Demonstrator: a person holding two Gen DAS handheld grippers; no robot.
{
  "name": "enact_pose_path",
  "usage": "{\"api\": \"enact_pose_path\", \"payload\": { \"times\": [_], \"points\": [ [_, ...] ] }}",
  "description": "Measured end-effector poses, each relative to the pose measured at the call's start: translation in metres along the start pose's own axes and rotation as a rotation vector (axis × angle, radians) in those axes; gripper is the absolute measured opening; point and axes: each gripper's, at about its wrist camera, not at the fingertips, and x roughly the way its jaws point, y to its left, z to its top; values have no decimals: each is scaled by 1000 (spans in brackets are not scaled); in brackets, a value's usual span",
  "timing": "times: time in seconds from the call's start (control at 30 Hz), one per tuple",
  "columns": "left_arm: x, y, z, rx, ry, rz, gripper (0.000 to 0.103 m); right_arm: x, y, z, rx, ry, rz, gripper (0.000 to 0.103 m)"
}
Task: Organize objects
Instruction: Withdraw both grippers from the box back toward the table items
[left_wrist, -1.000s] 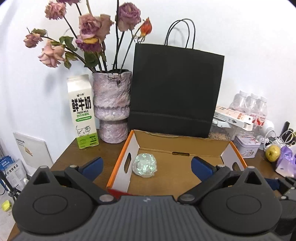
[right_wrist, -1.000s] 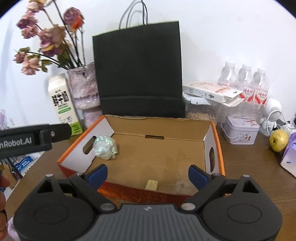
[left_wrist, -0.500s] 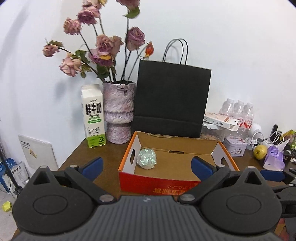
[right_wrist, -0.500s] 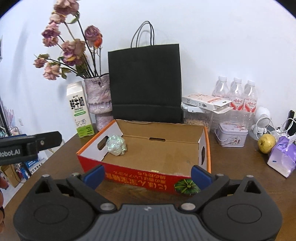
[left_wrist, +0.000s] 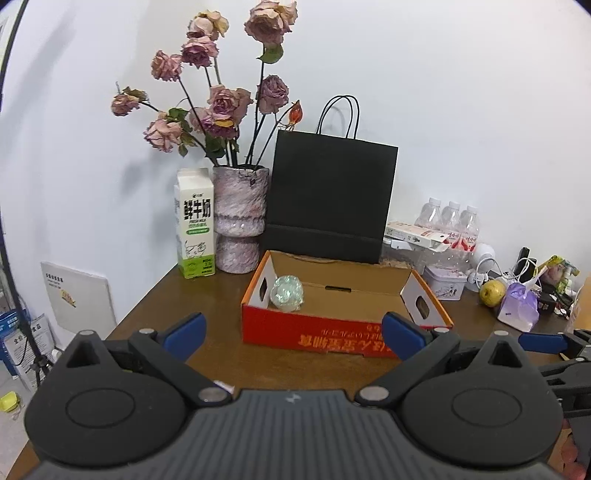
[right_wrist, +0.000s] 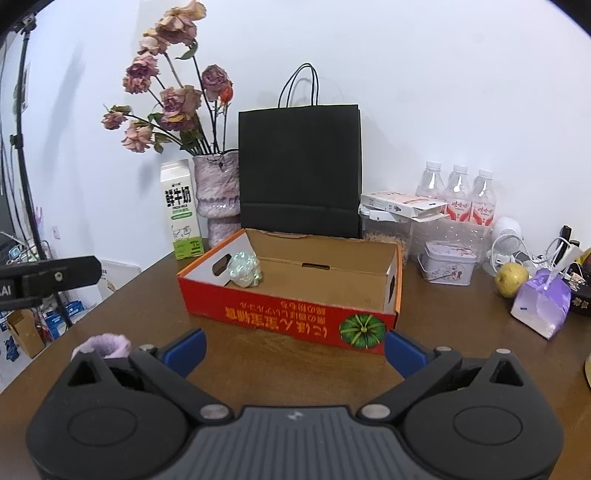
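box (right_wrist: 295, 317): red cardboard, open-topped, set on the worktop (right_wrist: 147, 314).
ball (right_wrist: 243, 269): shiny, kept in the box's left end.
left gripper (left_wrist: 293, 332): fingers spread wide, nothing held.
right gripper (right_wrist: 293, 349): fingers opening, nothing between them.

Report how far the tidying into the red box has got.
Done: one iridescent ball lies in the red box, at its left end. In hand: nothing; the left gripper is open and empty, and the right gripper is opening with nothing between its jaws. Left: loose things such as the pear and the purple pouch sit on the table.
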Motion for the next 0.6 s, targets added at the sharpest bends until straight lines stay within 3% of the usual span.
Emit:
{"api": "enact_pose_path", "payload": {
  "times": [0.6],
  "points": [
    [-52,10,-62,22,34,-7,103,-58,2,-78,-12,17,-6,103]
  ]
}}
